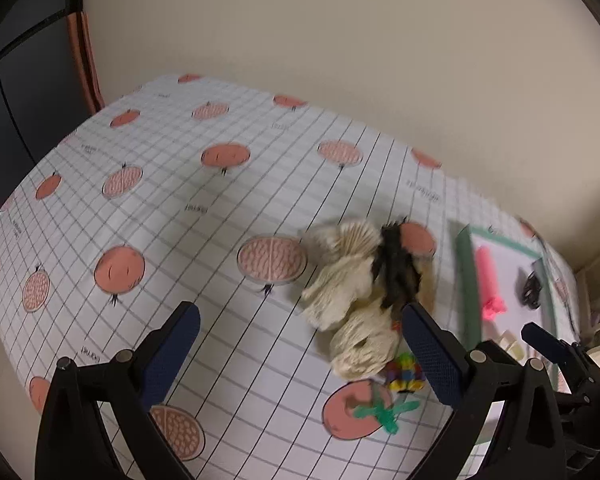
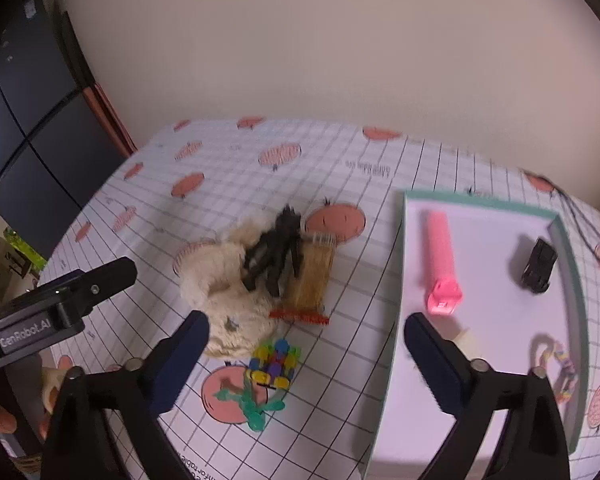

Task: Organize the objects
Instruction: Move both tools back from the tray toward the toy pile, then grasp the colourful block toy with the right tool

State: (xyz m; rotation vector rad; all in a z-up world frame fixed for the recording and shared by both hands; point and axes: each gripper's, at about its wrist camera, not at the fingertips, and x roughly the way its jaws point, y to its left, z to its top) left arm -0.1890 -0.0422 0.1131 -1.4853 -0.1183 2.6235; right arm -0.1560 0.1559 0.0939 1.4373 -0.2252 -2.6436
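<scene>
While both grippers are held above the table (image 2: 340, 168), nothing is gripped: the left gripper (image 1: 300, 356) is seen with jaws spread wide, and the right gripper (image 2: 306, 364) likewise spread and empty. A pile is found near the table's middle: a cream fluffy plush (image 2: 228, 292) with a black spider toy (image 2: 276, 252) lying on it, touching a tan block (image 2: 312, 276) with a red comb-like piece (image 2: 300, 316) at its near end. Just beside the plush, toward the near edge, a multicoloured bead cluster (image 2: 274, 362) and a green plastic figure (image 2: 256, 408) are seen. At the table's right edge a teal-rimmed tray (image 2: 572, 288) is placed; in it a pink marker (image 2: 440, 260), a black toy car (image 2: 538, 266) and a small beaded loop (image 2: 560, 364) are held, well apart.
</scene>
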